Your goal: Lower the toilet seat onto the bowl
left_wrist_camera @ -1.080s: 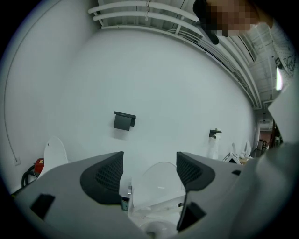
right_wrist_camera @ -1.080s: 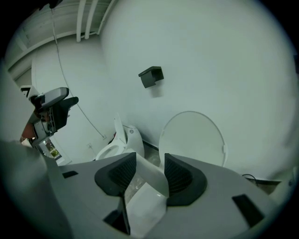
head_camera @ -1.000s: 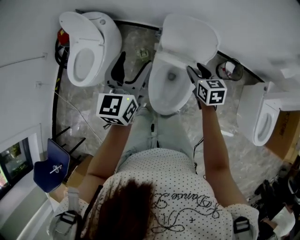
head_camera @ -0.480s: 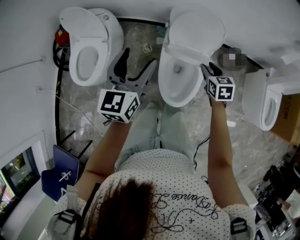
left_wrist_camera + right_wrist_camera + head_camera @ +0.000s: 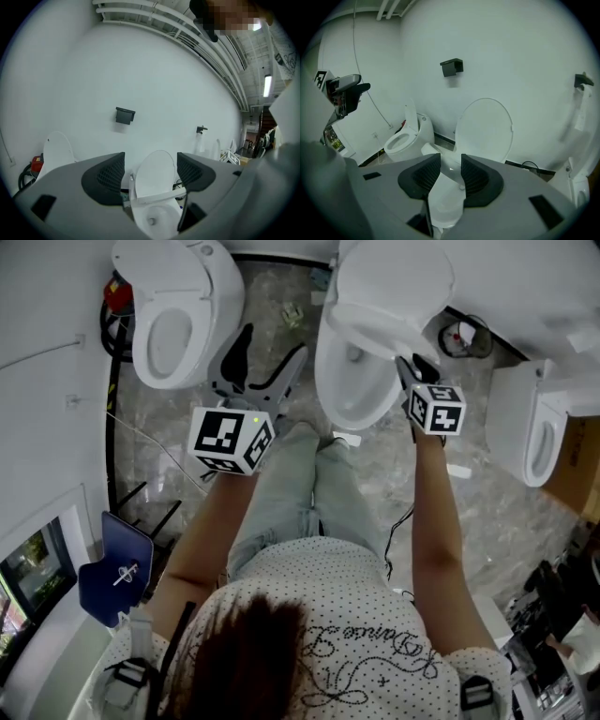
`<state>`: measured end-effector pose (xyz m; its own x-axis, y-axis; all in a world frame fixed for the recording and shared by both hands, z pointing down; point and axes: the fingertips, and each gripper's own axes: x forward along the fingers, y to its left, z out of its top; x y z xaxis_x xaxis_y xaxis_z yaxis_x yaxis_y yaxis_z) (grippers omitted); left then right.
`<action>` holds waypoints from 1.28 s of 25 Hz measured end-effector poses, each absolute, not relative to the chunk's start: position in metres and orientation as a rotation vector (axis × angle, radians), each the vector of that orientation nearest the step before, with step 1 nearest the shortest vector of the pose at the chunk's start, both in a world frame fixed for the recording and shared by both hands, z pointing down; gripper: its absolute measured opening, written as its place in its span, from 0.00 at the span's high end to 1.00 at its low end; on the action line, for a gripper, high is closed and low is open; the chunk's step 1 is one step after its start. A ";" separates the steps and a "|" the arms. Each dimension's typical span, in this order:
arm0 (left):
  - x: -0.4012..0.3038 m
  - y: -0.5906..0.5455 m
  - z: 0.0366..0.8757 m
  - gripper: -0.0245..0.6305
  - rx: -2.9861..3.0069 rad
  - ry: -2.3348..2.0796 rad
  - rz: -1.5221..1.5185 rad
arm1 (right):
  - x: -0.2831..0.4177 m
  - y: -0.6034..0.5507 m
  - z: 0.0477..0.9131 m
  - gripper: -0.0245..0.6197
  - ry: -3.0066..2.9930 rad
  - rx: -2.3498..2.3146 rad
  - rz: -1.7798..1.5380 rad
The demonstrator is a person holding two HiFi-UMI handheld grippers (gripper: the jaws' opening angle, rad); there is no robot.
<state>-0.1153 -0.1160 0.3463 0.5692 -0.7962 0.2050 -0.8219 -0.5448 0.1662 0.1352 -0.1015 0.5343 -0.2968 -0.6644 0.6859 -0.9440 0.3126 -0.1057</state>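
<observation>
The task is judged to be partly done: the toilet seat (image 5: 371, 331) has been brought away from the upright lid (image 5: 396, 273) but is not yet laid on the bowl (image 5: 354, 385), so the rest of the lowering and the release are left. The seat is found on the middle toilet, straight ahead of the person, between a toilet on the left (image 5: 173, 320) and another on the right (image 5: 530, 442). It is held at its right-hand rim by the right gripper (image 5: 409, 367), whose jaws are seen in the right gripper view to be pressed together on the thin white edge. The left gripper (image 5: 271, 346) is held off to the left of the bowl with its jaws spread and nothing between them; only the distant toilet is framed there. The seat's long axis is taken to run from the hinge at the wall side towards the person, with the free front end raised and the underside turned down towards the bowl. In the left gripper view it is shown as a slanted band below the lid
</observation>
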 end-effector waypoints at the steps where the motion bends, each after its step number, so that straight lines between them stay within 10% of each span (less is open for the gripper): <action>1: -0.113 -0.110 0.345 0.44 2.550 -1.363 0.150 | 0.135 -0.096 0.537 0.73 -2.061 1.402 0.693; 32: -0.113 -0.008 0.455 0.82 2.436 -1.344 0.214 | 0.070 0.025 0.668 0.73 -2.062 1.096 0.698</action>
<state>-0.1134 -0.0075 0.4555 0.5388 -0.7889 0.2955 -0.8417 -0.4892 0.2285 0.0700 0.0251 0.6678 -0.4057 -0.4846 0.7750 -0.8557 0.4994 -0.1356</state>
